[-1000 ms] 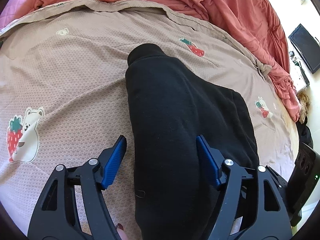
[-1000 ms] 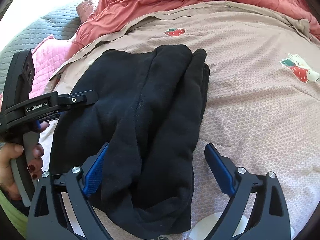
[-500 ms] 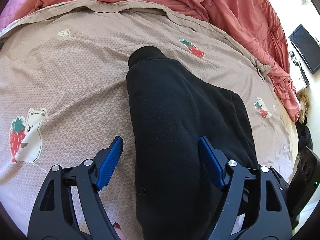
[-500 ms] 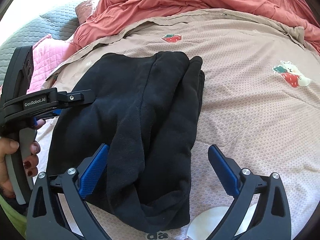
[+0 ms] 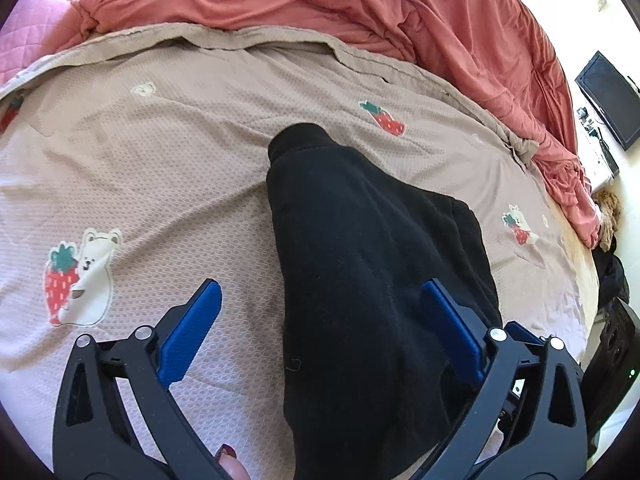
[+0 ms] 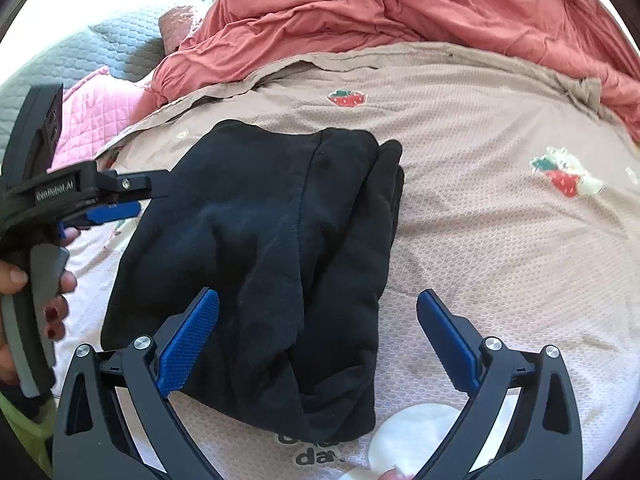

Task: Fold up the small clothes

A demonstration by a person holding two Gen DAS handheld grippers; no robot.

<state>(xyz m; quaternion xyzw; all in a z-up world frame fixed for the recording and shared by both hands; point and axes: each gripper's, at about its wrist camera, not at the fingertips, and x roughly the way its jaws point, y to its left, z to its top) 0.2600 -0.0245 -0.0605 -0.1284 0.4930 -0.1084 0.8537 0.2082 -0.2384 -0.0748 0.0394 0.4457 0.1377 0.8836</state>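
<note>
Black garment folded lengthwise, both grippers let go

Black garment (image 6: 272, 264) lies between the spread jaws of the right gripper (image 6: 318, 344), whose pads do not press it. The left gripper (image 5: 320, 332) has just been opening; its jaws stand wide over the near edge of the cloth, gripping nothing. The cloth rests on the beige bedspread (image 5: 160, 184) as a long narrow bundle, sides already turned in. I judge a crosswise fold is left. Behind lies the red quilt (image 5: 360, 12).
</note>
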